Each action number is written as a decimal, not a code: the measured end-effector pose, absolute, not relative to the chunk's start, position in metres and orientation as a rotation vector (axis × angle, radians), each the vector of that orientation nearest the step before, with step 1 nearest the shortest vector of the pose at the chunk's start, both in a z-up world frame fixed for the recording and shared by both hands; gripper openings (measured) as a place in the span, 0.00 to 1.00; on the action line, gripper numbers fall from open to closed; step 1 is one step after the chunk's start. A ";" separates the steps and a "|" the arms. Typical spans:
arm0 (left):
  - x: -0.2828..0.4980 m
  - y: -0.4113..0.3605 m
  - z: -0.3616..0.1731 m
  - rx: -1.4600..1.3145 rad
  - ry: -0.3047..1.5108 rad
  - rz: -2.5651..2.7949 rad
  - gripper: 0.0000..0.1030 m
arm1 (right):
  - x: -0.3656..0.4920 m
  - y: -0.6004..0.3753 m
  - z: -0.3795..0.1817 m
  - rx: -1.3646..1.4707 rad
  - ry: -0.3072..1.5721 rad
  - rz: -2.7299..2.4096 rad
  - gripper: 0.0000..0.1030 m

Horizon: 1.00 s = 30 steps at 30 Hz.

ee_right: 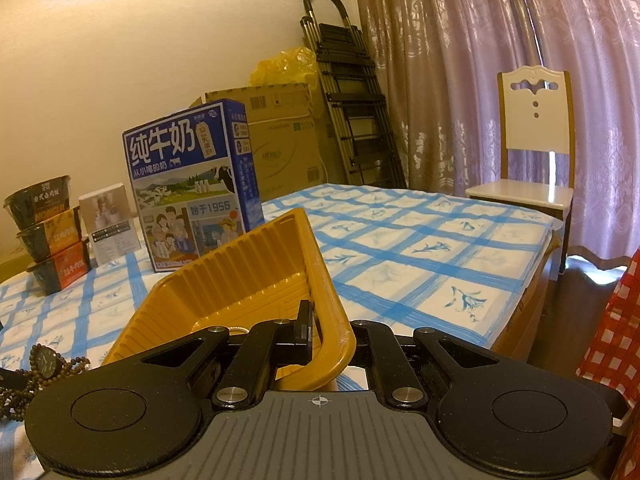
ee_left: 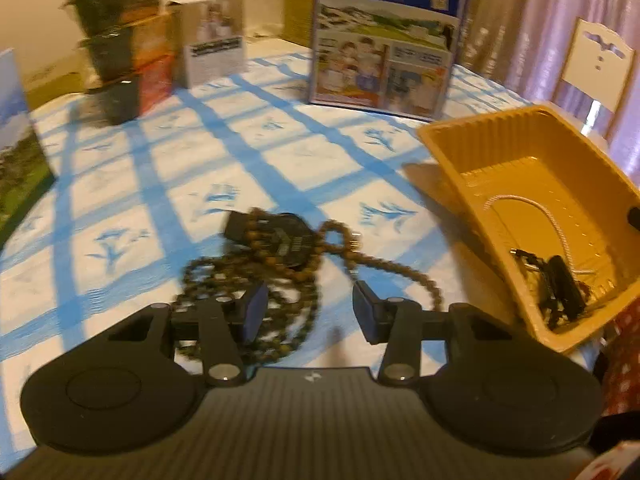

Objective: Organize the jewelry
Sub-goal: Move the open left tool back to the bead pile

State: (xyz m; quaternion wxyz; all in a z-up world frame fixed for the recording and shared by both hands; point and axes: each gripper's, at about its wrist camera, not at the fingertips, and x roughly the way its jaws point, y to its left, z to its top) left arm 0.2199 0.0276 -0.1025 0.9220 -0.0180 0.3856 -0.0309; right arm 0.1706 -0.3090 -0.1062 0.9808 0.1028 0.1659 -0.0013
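A long strand of brown beads (ee_left: 248,280) lies coiled on the blue-checked tablecloth, looped around a black wristwatch (ee_left: 288,240). My left gripper (ee_left: 310,312) hangs just above the coil, open, its blue pads (ee_left: 256,312) either side of the beads without pressing on them. To the right is a yellow plastic tray (ee_left: 532,184), tilted, holding a white cord (ee_left: 532,208) and a black piece (ee_left: 560,292). My right gripper (ee_right: 328,340) is shut on the near rim of the tray (ee_right: 248,280), one finger inside the wall. The watch (ee_right: 47,358) and beads (ee_right: 16,392) show at far left.
A blue milk carton box (ee_left: 384,40), a small white box (ee_left: 214,40) and stacked noodle bowls (ee_left: 120,48) stand at the table's back. A white chair (ee_right: 532,140), a folded ladder (ee_right: 352,100) and cardboard boxes (ee_right: 280,140) lie beyond. The table edge (ee_right: 520,300) runs at right.
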 end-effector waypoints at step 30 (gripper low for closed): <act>0.262 0.015 -0.106 -0.066 0.789 -0.124 0.06 | 0.170 -0.309 -0.108 0.212 0.337 -0.003 0.07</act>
